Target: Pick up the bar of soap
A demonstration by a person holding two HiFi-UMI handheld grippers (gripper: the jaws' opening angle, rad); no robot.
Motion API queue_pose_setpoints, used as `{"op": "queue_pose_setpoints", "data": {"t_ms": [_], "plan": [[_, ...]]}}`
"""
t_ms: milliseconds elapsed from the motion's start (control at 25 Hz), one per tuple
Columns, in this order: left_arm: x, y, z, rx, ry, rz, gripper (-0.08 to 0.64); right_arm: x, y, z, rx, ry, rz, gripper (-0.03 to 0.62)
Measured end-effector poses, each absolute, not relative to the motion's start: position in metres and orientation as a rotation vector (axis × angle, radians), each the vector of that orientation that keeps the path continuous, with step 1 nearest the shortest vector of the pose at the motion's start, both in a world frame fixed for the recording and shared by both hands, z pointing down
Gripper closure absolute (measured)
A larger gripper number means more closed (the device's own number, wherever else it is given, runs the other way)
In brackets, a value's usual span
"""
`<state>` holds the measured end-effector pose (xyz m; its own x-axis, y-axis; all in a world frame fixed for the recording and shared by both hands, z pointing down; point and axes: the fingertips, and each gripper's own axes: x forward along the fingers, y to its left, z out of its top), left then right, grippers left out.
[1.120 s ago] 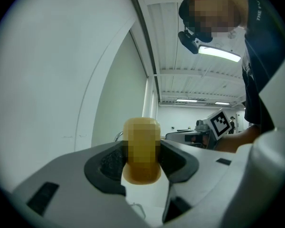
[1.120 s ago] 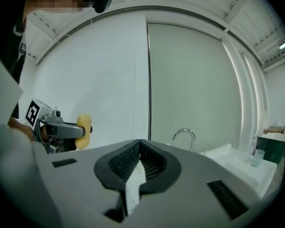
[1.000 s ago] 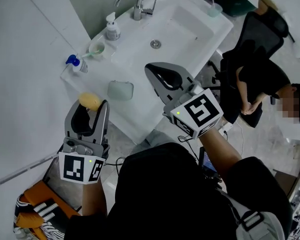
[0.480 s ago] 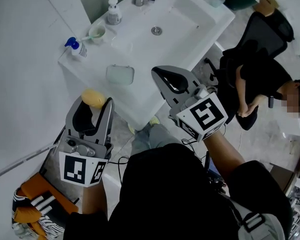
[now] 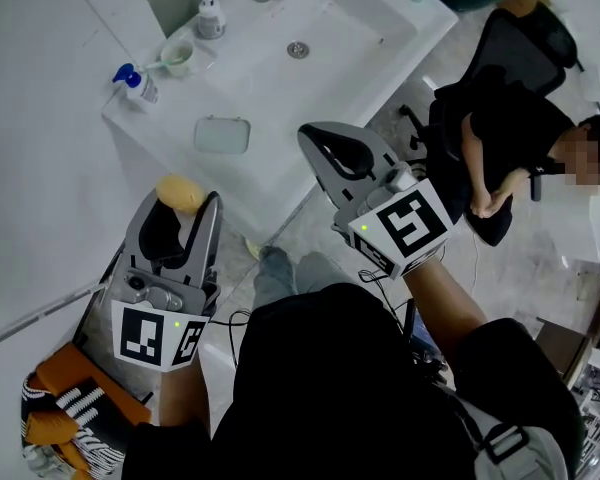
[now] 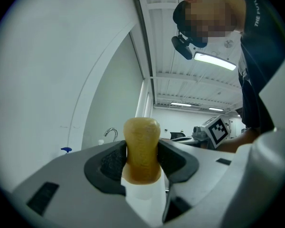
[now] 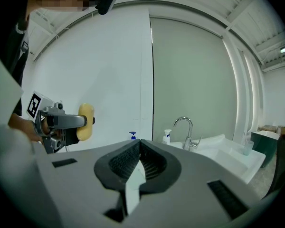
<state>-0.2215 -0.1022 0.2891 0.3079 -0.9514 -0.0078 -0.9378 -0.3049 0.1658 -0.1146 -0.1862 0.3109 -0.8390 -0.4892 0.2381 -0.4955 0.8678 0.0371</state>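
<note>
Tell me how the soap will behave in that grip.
Probably stiff: the soap shows no dent between the shut jaws of the left gripper. Possibly slippery: its surface looks smooth and only its lower part is clamped, so it could squirt out. Its rounded ends suggest it might roll if dropped.

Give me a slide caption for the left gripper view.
Left gripper shut on the yellow bar of soap, lifted clear, with the faucet far behind.
</note>
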Motion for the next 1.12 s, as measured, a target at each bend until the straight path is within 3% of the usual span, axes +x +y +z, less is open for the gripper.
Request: {"op": "queue_pose_setpoints", "data": {"t_ms": [840,1120], "plan": [[-0.042,-0.001,0.274,2.489,-1.799,-0.072,0.353,0.054,-0.092,0.29,0.798,-2.936,0.023,0.584],[-0.012,0.052,0.272,2.462,-1.876,-0.024,0.353,0.073,-0.047,0.29,0.725,-2.977,0.023,0.584]]}}
